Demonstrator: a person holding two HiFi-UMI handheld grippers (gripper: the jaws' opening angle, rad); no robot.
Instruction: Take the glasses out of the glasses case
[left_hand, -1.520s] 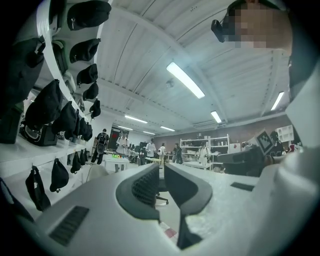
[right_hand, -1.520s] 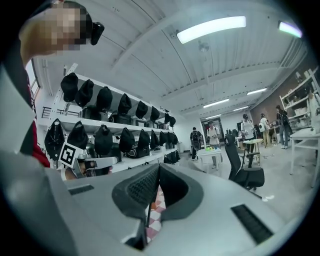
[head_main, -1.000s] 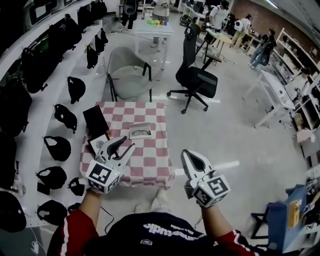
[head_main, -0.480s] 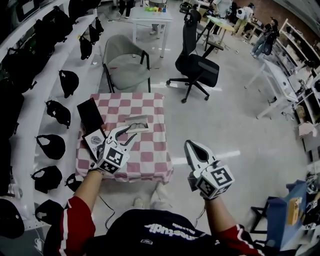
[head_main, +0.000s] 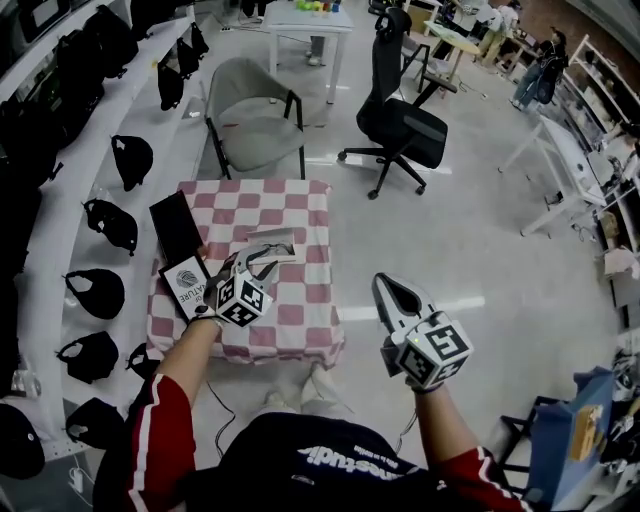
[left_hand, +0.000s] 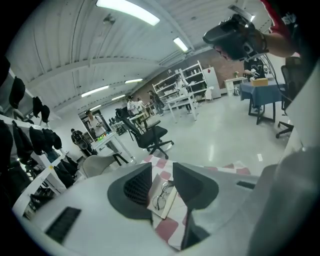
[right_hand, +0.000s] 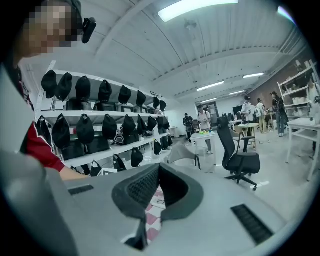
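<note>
The glasses case (head_main: 283, 236) lies open and pale on the pink-and-white checked table (head_main: 300, 300), near its middle. In the left gripper view, thin wire-framed glasses (left_hand: 161, 196) rest in the case (left_hand: 169, 200), seen through the gap between my jaws. My left gripper (head_main: 264, 257) hovers open just above the case's near side and hides part of it. The left gripper (left_hand: 162, 181) has nothing between its jaws. My right gripper (head_main: 392, 291) hangs off the table's right edge over the floor. In its own view the right gripper (right_hand: 157, 173) is shut and empty.
A black flat box (head_main: 177, 224) and a white printed card (head_main: 187, 281) lie on the table's left side. A grey chair (head_main: 250, 110) stands behind the table, a black office chair (head_main: 405, 120) further right. Shelves of black bags (head_main: 110, 225) run along the left.
My left gripper has moved forward and right over the table until its jaws sit above the glasses case. The right gripper has stayed about where it was.
</note>
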